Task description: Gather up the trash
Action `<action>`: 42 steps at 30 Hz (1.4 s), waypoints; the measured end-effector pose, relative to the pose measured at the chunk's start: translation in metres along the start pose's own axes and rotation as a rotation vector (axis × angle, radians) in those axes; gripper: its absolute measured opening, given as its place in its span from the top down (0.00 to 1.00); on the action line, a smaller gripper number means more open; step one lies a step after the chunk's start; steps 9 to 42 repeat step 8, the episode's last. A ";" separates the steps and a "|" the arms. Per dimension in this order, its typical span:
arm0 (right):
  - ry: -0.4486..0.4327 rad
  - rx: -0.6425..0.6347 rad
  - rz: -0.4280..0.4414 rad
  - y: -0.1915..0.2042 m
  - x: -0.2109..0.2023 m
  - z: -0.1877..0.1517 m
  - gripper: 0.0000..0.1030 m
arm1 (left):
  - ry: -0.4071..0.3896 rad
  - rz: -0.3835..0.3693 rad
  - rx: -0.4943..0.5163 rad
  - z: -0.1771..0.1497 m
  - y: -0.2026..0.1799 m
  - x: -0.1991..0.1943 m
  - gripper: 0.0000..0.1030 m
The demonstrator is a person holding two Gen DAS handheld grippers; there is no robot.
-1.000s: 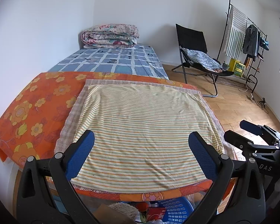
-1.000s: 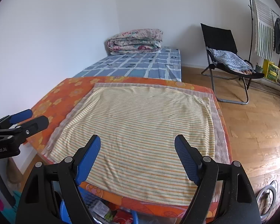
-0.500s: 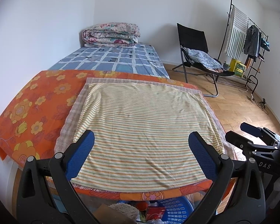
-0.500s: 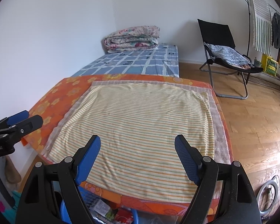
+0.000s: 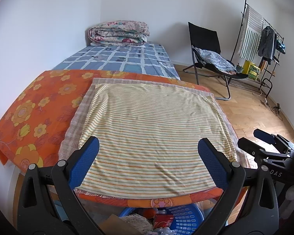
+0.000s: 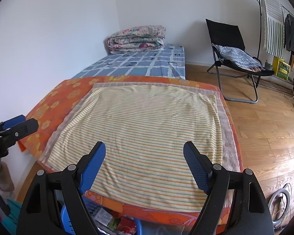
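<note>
My left gripper [image 5: 148,148] is open and empty, held above the near edge of a table covered by a yellow striped cloth [image 5: 151,129]. My right gripper [image 6: 144,153] is also open and empty over the same cloth [image 6: 145,125]. No trash lies on the cloth. Under the table's near edge stands a blue plastic basket [image 5: 183,218] with wrappers and packets in it; it also shows in the right wrist view [image 6: 68,222]. Each gripper shows at the side of the other's view: the right one [image 5: 264,143] and the left one [image 6: 13,127].
An orange flowered cover [image 5: 35,105] lies under the striped cloth. Behind is a bed [image 5: 119,58] with a folded quilt [image 5: 119,32]. A black folding chair [image 5: 207,45] and a clothes rack [image 5: 264,37] stand on the wooden floor [image 6: 264,127] at the right.
Both grippers have drifted slightly, so the table sits a little lower and closer in view. Both stay open and empty.
</note>
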State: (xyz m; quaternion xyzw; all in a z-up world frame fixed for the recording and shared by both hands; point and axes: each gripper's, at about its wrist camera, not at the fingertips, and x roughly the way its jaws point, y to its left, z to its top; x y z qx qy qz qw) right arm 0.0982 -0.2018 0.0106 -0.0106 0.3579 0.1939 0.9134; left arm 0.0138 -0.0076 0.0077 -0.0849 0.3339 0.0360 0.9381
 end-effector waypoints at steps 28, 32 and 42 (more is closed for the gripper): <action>0.004 0.001 -0.003 0.001 0.001 -0.001 0.21 | 0.001 0.018 0.000 0.001 0.000 0.000 0.01; 0.004 0.001 -0.003 0.001 0.001 -0.001 0.21 | 0.001 0.018 0.000 0.001 0.000 0.000 0.01; 0.004 0.001 -0.003 0.001 0.001 -0.001 0.21 | 0.001 0.018 0.000 0.001 0.000 0.000 0.01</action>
